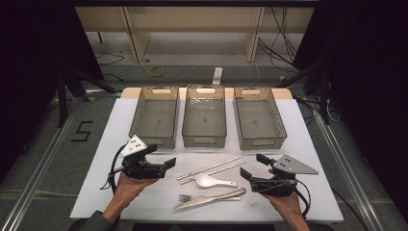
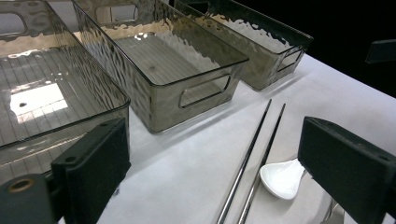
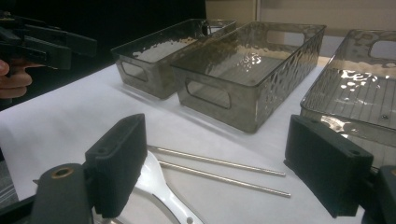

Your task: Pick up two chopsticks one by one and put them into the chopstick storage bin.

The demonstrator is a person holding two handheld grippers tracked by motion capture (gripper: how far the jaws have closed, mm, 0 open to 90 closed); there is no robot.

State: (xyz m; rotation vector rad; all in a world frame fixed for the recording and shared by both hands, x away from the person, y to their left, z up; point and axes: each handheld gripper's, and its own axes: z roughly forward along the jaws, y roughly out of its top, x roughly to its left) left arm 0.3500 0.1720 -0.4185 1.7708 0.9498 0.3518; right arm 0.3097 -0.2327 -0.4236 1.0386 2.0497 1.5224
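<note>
Cutlery lies on the white table cover near the front: two metal chopsticks (image 1: 211,168), a white spoon (image 1: 215,181), a fork (image 1: 184,198) and a knife (image 1: 211,198). My left gripper (image 1: 162,156) hovers to their left, jaws open and empty, pointing right. My right gripper (image 1: 251,166) hovers to their right, also open and empty, pointing left. In the left gripper view the open gripper (image 2: 215,135) frames the chopsticks (image 2: 252,154) and the spoon's bowl (image 2: 282,177). In the right gripper view the open gripper (image 3: 217,128) frames the chopsticks (image 3: 219,163) and the spoon (image 3: 159,186).
Three empty translucent grey bins stand side by side across the back of the table: left (image 1: 155,118), middle (image 1: 204,117), right (image 1: 259,119). The other hand's gripper (image 3: 42,44) appears far off at the upper left of the right gripper view.
</note>
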